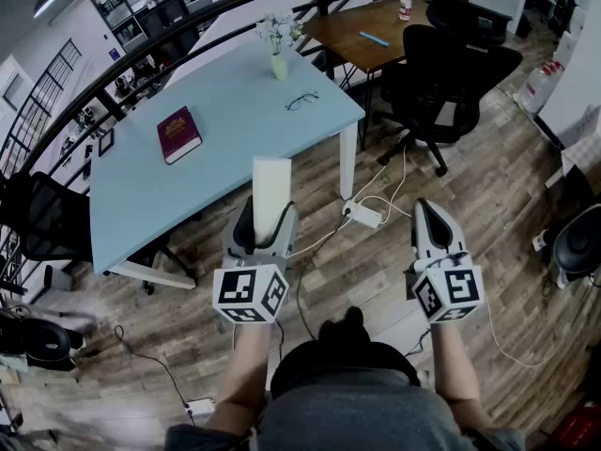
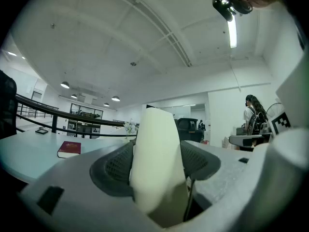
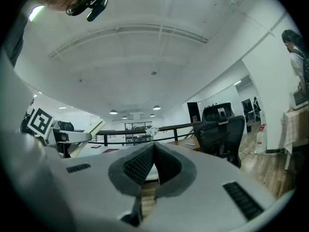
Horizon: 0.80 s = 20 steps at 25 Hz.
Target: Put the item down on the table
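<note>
1. Head view: the left gripper (image 1: 269, 220) is seen clamped on a tall cream item (image 1: 271, 188). The item is held off the table, its top overlapping the near edge of the light-blue table (image 1: 141, 191) and its lower part over the wood floor (image 1: 376, 271).
2. Head view: the right gripper (image 1: 425, 209) is held over the floor, well apart from the left one, with the jaws together and nothing between them.
3. Head view: on the table a maroon book (image 1: 178, 134), glasses (image 1: 301, 101) and a vase of flowers (image 1: 279, 47) are seen. A black office chair (image 1: 441, 73) stands beside a brown table (image 1: 371, 28).
4. Left gripper view: the item (image 2: 155, 158) is pressed between both dark pads (image 2: 113, 167) and sticks up past them. The book (image 2: 69, 149) lies on the table beyond, and a person (image 2: 253, 116) is seen far right.
5. Right gripper view: the jaws are shut, tips touching, empty. The office chair (image 3: 219, 132) is seen ahead on the right. The item (image 3: 91, 131) shows tilted at far left.
</note>
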Motion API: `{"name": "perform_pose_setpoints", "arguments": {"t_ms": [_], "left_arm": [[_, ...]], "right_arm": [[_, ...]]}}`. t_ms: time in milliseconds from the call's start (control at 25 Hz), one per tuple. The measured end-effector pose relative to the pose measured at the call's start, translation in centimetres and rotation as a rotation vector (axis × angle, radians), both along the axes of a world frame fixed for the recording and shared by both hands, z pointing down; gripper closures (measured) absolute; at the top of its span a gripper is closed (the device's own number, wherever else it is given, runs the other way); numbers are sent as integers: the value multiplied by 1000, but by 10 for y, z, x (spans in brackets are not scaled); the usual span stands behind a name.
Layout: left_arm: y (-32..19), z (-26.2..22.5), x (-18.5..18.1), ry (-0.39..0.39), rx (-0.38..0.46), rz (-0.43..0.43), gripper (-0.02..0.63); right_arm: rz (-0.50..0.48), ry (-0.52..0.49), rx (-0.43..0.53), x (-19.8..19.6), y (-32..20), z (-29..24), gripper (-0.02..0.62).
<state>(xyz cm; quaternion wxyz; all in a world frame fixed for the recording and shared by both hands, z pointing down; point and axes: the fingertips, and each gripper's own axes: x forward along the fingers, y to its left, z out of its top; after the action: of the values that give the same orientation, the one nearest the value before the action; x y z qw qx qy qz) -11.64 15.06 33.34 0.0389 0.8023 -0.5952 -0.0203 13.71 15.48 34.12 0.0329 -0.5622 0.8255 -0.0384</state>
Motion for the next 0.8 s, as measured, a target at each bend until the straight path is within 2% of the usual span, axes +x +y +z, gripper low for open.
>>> {"name": "perform_pose_setpoints", "arguments": {"t_ms": [480, 800], "left_arm": [[-23, 4, 16, 3, -11, -11, 298], [-39, 7, 13, 3, -21, -32, 298]], "right_arm": [[-58, -13, -8, 8, -26, 2, 594], [-82, -27, -15, 6, -46, 7, 594]]}}
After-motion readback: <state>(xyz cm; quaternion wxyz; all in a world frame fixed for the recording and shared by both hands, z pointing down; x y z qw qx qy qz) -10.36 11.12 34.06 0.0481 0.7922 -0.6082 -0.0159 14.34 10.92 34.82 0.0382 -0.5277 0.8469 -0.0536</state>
